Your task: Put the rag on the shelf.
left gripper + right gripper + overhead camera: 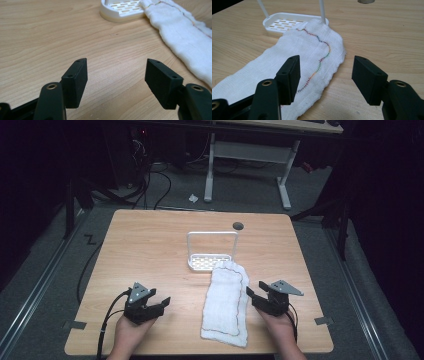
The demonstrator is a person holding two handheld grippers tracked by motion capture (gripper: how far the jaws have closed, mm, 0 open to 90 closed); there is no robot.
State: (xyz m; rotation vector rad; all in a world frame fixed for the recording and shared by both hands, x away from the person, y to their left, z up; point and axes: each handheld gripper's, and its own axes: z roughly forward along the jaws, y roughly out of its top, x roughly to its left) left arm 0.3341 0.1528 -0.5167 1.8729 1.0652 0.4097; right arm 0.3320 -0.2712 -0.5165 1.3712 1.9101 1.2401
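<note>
- Cloth (226, 304) lies on the tabletop (150, 250), its far end on a white rack (209, 262).
- Left gripper (159, 304) and right gripper (253, 296) flank it, jaws apart, empty.

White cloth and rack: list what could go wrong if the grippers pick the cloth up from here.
1. The white cloth overlaps the rack's tray at its far end, so lifting it may drag or tip the light rack.
2. Its near end lies close to the table edge; a nudge from either open gripper could slide it off.
3. The cloth looks folded, so the jaws may catch only one layer.
</note>
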